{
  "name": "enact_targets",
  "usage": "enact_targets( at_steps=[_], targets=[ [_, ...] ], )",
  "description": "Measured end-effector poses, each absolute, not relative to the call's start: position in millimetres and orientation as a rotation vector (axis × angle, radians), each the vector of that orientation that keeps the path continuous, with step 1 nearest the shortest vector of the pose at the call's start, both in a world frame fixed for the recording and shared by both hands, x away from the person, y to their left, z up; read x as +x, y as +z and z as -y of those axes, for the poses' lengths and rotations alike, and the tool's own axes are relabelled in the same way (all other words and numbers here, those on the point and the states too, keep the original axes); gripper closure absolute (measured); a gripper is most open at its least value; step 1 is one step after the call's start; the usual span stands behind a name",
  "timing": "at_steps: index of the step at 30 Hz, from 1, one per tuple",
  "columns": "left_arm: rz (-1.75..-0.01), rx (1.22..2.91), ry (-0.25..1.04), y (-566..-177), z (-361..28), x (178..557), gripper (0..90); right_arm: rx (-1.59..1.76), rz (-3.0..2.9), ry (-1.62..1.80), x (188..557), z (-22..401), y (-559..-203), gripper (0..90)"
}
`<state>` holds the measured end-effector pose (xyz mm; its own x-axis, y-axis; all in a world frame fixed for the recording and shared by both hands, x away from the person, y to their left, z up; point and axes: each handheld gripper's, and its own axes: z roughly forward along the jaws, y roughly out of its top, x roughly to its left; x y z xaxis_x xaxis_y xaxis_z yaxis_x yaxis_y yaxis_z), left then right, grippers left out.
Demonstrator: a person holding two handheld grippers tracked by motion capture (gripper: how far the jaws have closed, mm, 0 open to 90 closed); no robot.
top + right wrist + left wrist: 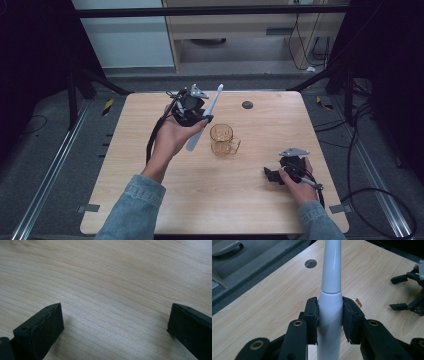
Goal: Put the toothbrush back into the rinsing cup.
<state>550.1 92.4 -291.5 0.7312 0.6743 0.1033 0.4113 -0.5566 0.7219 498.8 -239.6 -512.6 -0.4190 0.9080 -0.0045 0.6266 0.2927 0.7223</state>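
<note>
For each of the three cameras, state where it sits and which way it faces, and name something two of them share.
High view: above the person's side, looking forward and down on the table; both forearms, left gripper, right gripper, amber mug.
Left gripper view: on the left gripper, looking along its jaws shut on the white toothbrush.
Right gripper view: on the right gripper, facing wood between open jaws.
Shared: high and left gripper views show the toothbrush and table hole.

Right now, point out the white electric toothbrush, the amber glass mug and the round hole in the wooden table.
white electric toothbrush (330, 307), left gripper view, handle between pads.
amber glass mug (222, 140), high view, side wall.
round hole (247, 105), high view, centre.
</note>
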Motion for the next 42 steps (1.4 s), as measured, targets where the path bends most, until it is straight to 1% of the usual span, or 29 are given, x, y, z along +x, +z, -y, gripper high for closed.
enact_targets(
  at_steps=[20,31,42],
  targets=[
    [-0.772,2.221,0.491,-272.8,-70.8,557.3,67.5,1.367,-2.156,0.916,498.8,240.1,-512.7,0.4],
    [-0.775,2.179,0.474,-264.8,-62.6,566.8,67.5,1.369,-2.157,0.916,498.8,240.0,-512.6,0.4],
    [-0.778,2.164,0.460,-266.4,-56.3,576.9,67.5,1.369,-2.157,0.916,498.8,240.0,-512.6,0.3]
  ],
)
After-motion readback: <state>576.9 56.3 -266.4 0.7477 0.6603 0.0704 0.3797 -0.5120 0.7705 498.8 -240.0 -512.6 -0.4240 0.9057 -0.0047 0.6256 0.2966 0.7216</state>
